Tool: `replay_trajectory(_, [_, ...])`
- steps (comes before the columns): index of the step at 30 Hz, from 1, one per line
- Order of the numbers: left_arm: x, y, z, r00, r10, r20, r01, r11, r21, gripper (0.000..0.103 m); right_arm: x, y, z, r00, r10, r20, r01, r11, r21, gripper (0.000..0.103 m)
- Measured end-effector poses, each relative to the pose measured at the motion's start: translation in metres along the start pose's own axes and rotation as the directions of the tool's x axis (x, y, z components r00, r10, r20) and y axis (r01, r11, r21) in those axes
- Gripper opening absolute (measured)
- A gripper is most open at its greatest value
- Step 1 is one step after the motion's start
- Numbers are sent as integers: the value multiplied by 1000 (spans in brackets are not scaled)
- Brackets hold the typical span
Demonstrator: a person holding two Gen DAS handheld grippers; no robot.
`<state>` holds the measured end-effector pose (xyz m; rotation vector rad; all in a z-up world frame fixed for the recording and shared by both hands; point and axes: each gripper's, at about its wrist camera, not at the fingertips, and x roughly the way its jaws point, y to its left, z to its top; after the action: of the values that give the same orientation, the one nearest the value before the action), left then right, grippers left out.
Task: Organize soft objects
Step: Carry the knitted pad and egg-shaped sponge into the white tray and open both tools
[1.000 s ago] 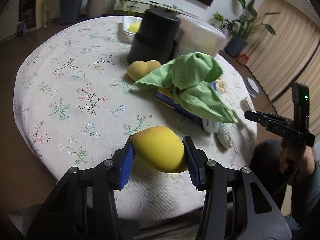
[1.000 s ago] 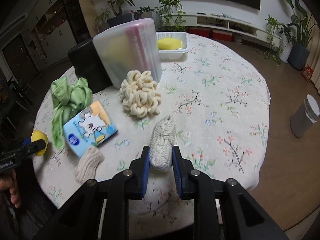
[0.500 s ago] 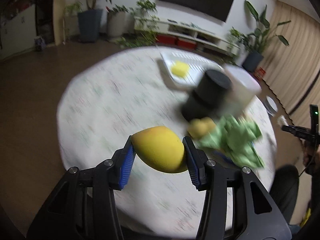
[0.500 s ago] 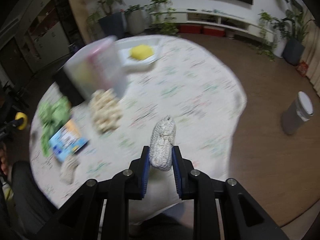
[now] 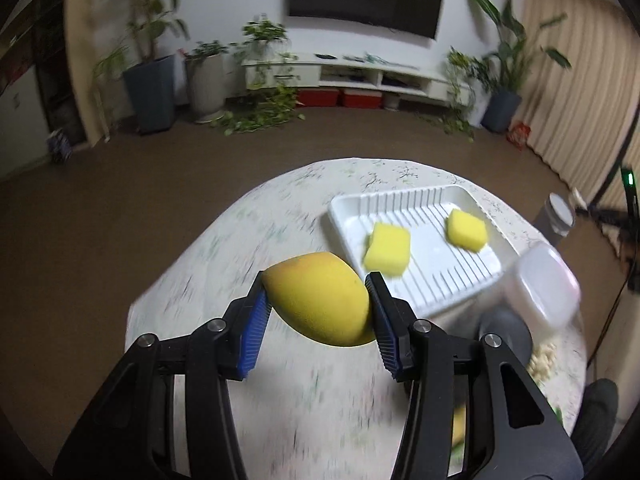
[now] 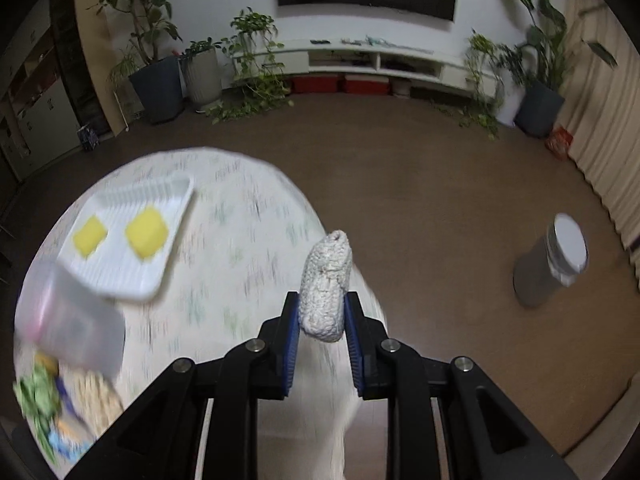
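My left gripper (image 5: 318, 302) is shut on a yellow egg-shaped sponge (image 5: 318, 298) and holds it above the round flowered table (image 5: 240, 240). A white ribbed tray (image 5: 416, 232) lies ahead to the right with two yellow square sponges (image 5: 387, 247) in it. My right gripper (image 6: 322, 314) is shut on a white knitted roll (image 6: 326, 284), held above the table's right edge (image 6: 256, 240). The tray (image 6: 120, 240) lies to its left with both sponges (image 6: 146, 232).
A translucent lidded tub (image 5: 540, 284) stands beside the tray, a dark cylinder (image 5: 504, 332) below it. A green cloth (image 6: 36, 400), a blue puzzle box (image 6: 68, 432) and a cream looped pad (image 6: 100, 400) lie at the lower left. A grey bin (image 6: 552, 264) stands on the floor.
Both grippers have risen and swung forward over the table with their objects still held. The tray has come into close view; cloth and puzzle box have dropped toward the frame edges.
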<state>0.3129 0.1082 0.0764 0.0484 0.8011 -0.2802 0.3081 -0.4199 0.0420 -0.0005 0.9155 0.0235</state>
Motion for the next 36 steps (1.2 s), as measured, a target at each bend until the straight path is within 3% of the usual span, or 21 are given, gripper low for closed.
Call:
replay_trajectory(4, [47,-29,33,999,-23,-43,29,990,141,45,28,38,50,1000,21,13,-20,995,-95,24])
replay_trajectory(8, [91,-58,50,992,-49,-117,78,964,256,45,58,93,85,996,94,-4,-92,969,-229,24])
replay_trajectory(13, [135,-89,44,975,-83,-208,155,921,357,45,95,176,94,980,184,-74,-198,875,-441,24])
replay_trajectory(19, [161,-111,28,961,-86,-263,197,879,434,46,122,236,87,957,244,-158,-291,785,-547,24])
replay_trajectory(22, [166,-114,26,961,-92,-260,202,876,438,46,131,250,83,950,249,-190,-313,753,-579,24])
replay_trajectory(28, [166,-118,25,965,-100,-243,200,880,432,50,152,258,72,941,231,-246,-335,726,-601,24])
replay_trajectory(34, [173,-121,16,968,-70,-241,177,872,456,56,154,263,66,944,235,-229,-328,715,-617,25])
replay_trajectory(36, [173,-120,17,969,-79,-236,180,875,449,60,153,266,62,949,229,-216,-315,702,-639,31])
